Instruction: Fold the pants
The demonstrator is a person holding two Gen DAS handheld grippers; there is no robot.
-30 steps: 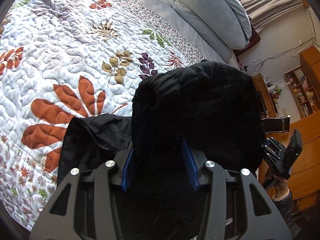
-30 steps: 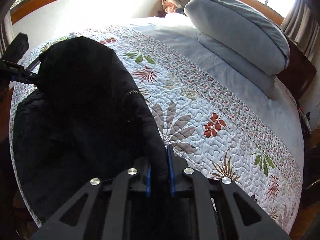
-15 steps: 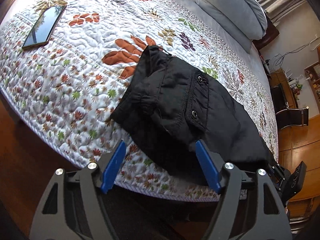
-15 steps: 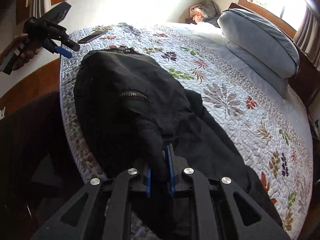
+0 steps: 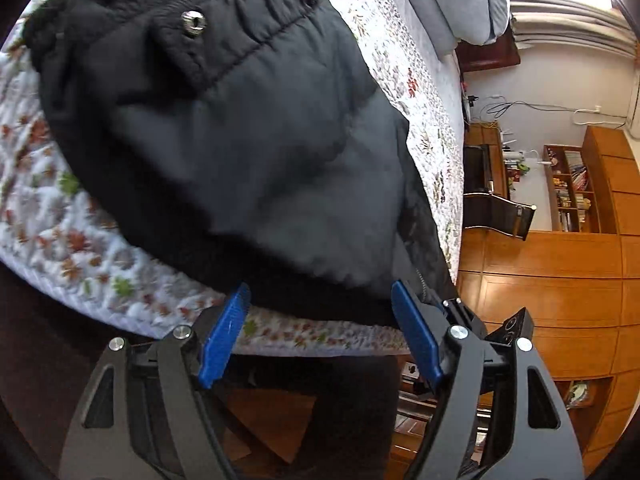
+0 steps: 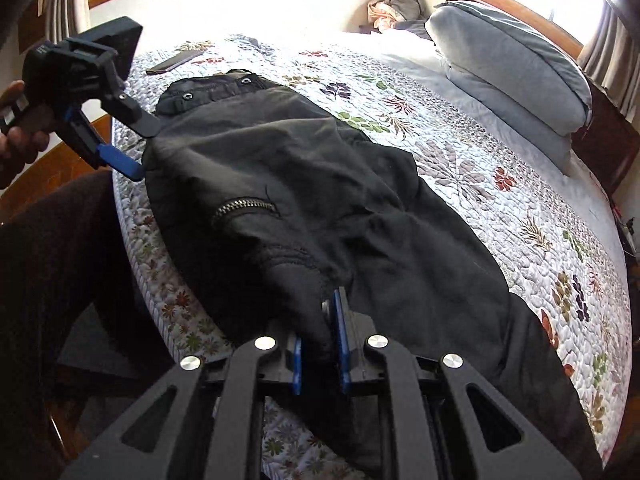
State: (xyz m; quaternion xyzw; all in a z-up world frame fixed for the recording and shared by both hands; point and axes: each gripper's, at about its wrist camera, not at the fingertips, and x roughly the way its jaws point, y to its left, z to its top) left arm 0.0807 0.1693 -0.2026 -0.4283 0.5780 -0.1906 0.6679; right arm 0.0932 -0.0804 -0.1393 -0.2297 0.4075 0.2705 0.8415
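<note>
Black pants [image 6: 320, 184] lie lengthwise on the quilted bed, waistband with metal snaps at the far end, a zip pocket near the front edge. In the left wrist view the pants [image 5: 248, 140] fill the frame. My left gripper [image 5: 320, 304] is open and empty, its blue fingers at the bed's edge next to the fabric; it also shows in the right wrist view [image 6: 132, 148] beside the waist end. My right gripper [image 6: 326, 312] is shut on a fold of the pants at the near edge.
The floral quilt [image 6: 500, 184] covers the bed. Grey pillows [image 6: 512, 64] lie at the head. A dark phone [image 6: 176, 61] lies on the quilt beyond the waistband. Wooden cabinets and shelves [image 5: 576, 208] stand past the bed, with wooden floor below.
The left gripper let go of the pants, opened, and moved down close to the bed's edge by the waist. The pants dropped flat onto the quilt. The right gripper kept its grip.
</note>
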